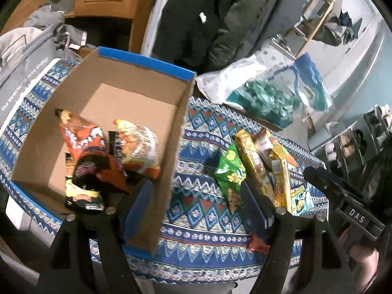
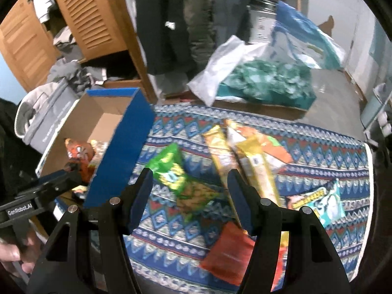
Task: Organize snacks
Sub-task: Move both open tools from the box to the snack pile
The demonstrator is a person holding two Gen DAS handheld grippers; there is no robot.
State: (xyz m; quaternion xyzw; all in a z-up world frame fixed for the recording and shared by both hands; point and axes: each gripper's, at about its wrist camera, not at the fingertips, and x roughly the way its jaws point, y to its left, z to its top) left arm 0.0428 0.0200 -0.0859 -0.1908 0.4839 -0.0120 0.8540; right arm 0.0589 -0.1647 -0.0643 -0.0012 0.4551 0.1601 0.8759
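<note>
From the left wrist camera, the left gripper (image 1: 196, 191) hangs with its jaws spread wide and nothing between them. They straddle the near side wall of the cardboard box (image 1: 181, 127): one finger is inside the box, the other out over the patterned tablecloth (image 1: 196, 225). Just ahead of the inner finger lie an orange chip bag (image 1: 83, 139) and a clear-wrapped snack pack (image 1: 139, 144), piled at the near end, likely where they were dropped. Beyond the outer finger a green snack bag (image 1: 229, 171) and gold packets (image 1: 252, 161) wait on the cloth. The right gripper (image 1: 316, 174) shows at the right edge.

From the right wrist camera, the right gripper (image 2: 191, 183) is also wide open and empty, poised over the green snack bag (image 2: 171, 171), which lies between its fingers and slightly ahead, probably the next pick. Gold packets (image 2: 245, 156) sit just outside the right finger, a red packet (image 2: 227, 252) below the jaws, the box (image 2: 122, 147) off left.
</note>
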